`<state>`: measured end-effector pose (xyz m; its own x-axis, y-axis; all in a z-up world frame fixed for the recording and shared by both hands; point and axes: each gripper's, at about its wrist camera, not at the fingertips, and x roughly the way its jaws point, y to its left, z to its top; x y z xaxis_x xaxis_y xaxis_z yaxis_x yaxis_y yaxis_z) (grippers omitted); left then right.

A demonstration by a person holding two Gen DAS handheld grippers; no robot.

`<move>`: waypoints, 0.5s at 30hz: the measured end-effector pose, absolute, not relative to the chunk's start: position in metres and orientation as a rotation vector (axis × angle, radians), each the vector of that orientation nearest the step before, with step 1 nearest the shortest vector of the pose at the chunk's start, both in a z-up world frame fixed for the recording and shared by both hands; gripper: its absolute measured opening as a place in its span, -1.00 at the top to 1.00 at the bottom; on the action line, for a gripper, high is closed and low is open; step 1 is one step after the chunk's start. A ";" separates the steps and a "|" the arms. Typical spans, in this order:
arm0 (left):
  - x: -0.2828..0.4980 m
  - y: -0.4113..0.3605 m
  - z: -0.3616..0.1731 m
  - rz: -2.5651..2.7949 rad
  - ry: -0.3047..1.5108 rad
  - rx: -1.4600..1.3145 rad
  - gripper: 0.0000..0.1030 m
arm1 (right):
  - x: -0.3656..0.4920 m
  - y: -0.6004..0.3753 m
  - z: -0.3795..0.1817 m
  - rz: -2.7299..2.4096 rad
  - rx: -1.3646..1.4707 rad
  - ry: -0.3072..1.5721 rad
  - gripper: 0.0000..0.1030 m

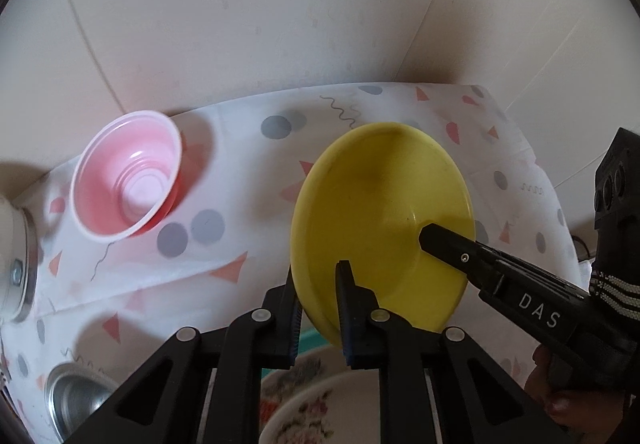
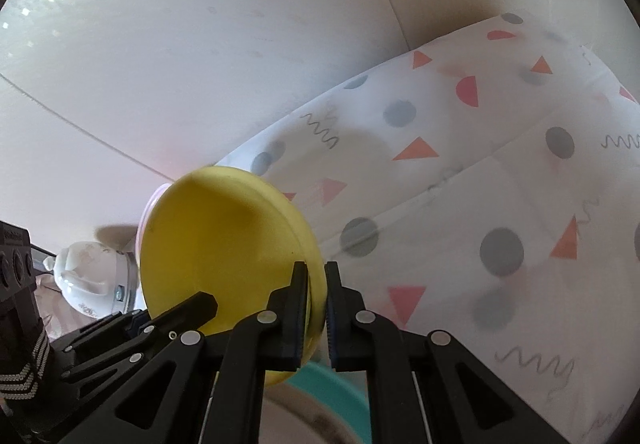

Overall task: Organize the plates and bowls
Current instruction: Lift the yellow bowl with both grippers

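Observation:
A yellow plastic plate (image 1: pixel 380 211) is held on edge above the table, and both grippers grip its rim. My left gripper (image 1: pixel 320 296) is shut on its lower left rim. My right gripper (image 2: pixel 316 296) is shut on the opposite rim of the yellow plate (image 2: pixel 224 244); its finger (image 1: pixel 460 252) shows across the plate's face in the left wrist view. A pink bowl (image 1: pixel 128 175) lies tilted on the cloth at the left. A floral bowl (image 1: pixel 320 416) and a teal rim (image 2: pixel 332 384) sit below the grippers.
The table wears a white cloth (image 2: pixel 460 183) with grey dots and orange triangles. A steel bowl (image 1: pixel 76 400) sits at the lower left. A white appliance with a metal ring (image 1: pixel 16 256) stands at the left edge. White walls meet in a corner behind.

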<state>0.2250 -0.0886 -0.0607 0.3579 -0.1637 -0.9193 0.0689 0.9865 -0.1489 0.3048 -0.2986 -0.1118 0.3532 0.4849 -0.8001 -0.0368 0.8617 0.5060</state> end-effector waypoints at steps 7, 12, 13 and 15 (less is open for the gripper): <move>0.198 -0.064 -0.044 -0.133 1.161 -0.124 0.69 | 0.289 -0.276 -0.089 0.400 0.426 1.144 0.84; 0.177 -0.037 -0.031 -0.105 1.127 -0.162 0.69 | 0.279 -0.250 -0.073 0.462 0.398 1.125 0.84; 0.172 -0.031 -0.029 -0.098 1.122 -0.171 0.69 | 0.275 -0.247 -0.071 0.472 0.396 1.125 0.84; 0.163 -0.018 -0.028 -0.084 1.117 -0.195 0.69 | 0.270 -0.234 -0.067 0.504 0.393 1.129 0.84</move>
